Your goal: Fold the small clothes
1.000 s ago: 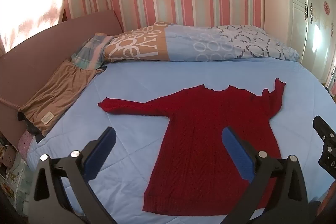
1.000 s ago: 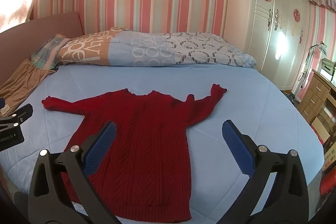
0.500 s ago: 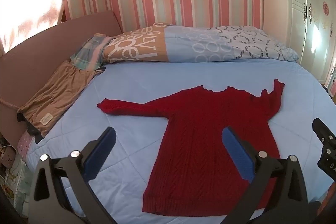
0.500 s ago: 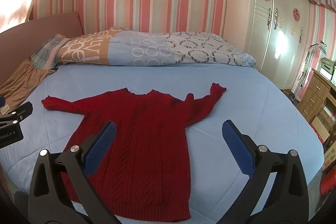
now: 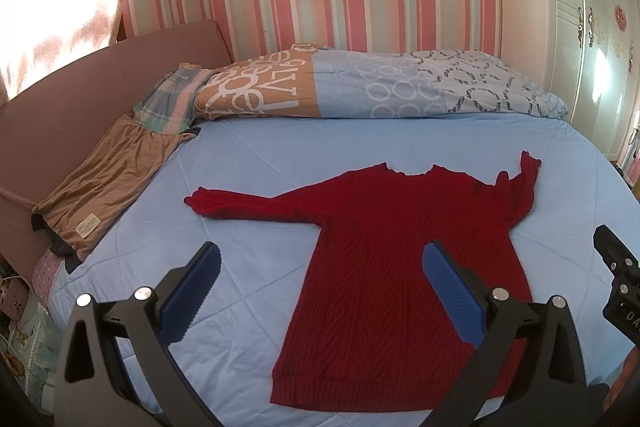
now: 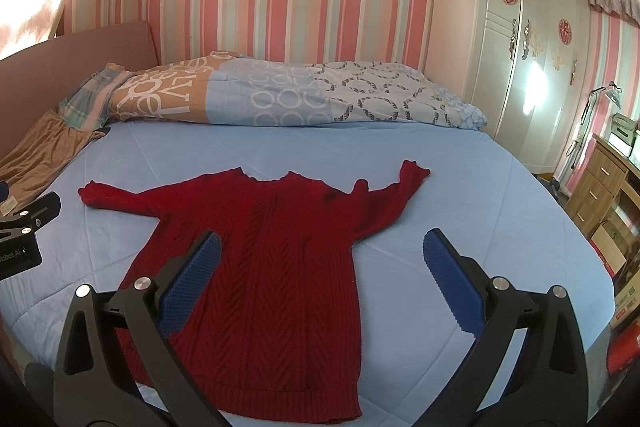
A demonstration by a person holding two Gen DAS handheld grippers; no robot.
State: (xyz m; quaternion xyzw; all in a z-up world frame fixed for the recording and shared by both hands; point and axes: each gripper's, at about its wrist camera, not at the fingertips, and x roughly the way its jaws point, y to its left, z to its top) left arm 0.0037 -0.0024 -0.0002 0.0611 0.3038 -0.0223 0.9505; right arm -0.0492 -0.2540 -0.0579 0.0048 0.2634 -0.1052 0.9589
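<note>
A red knit sweater (image 5: 384, 267) lies flat on the light blue bed, hem toward me, left sleeve spread out, right sleeve bent upward. It also shows in the right wrist view (image 6: 272, 267). My left gripper (image 5: 320, 263) is open and empty, held above the bed over the sweater's lower left side. My right gripper (image 6: 322, 255) is open and empty above the sweater's lower right side. Neither touches the cloth.
A folded patterned quilt (image 5: 360, 87) lies along the head of the bed (image 5: 248, 155). A tan garment (image 5: 104, 187) lies at the bed's left edge by the pink headboard. A white wardrobe (image 6: 520, 47) and a wooden dresser (image 6: 600, 195) stand to the right.
Both grippers have drifted slightly, so the sweater sits a little lower in both views. The sweater has not moved and the jaws stay open.
</note>
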